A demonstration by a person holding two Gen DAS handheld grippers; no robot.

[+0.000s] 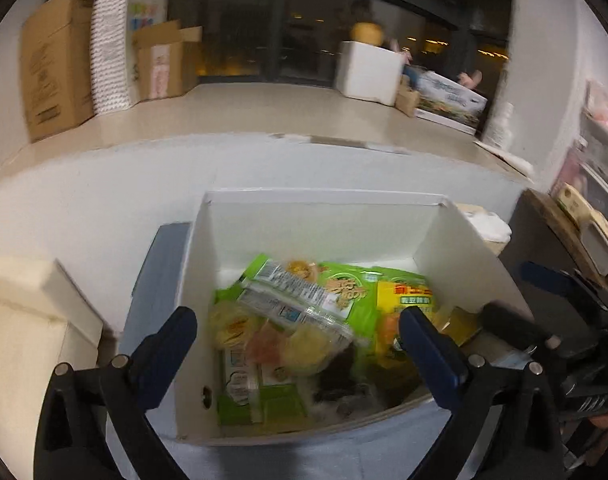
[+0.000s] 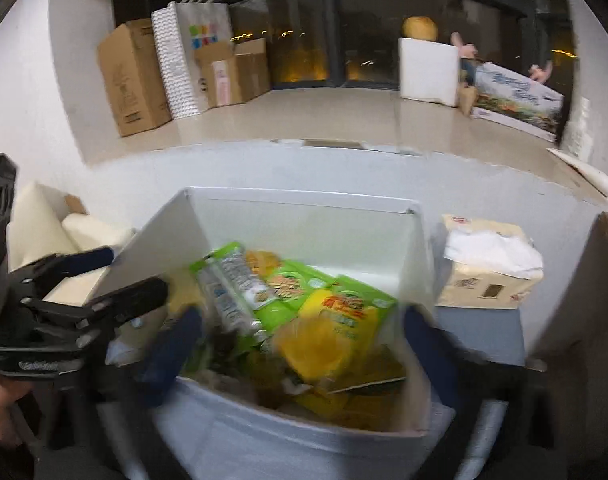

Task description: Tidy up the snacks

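Observation:
A white open box [image 1: 304, 224] stands on a blue-grey table, filled with several snack packs: green and yellow bags [image 1: 356, 292] and a clear pack of jelly cups [image 1: 300, 340]. My left gripper [image 1: 300, 320] is open and empty, held over the box's near side, its fingers wide apart. In the right wrist view the same box [image 2: 304, 216] and its green and yellow bags [image 2: 328, 312] lie below my right gripper [image 2: 304, 328], which is open, empty and blurred. The left gripper [image 2: 116, 280] shows at the box's left wall.
A tissue pack [image 2: 488, 268] sits right of the box. Cream cushions [image 1: 28, 320] lie to the left. Behind is a pale ledge [image 1: 240, 112] with cardboard boxes [image 1: 56, 60], a white foam box [image 1: 368, 72] and a dark window. A dark cabinet [image 1: 552, 264] stands at right.

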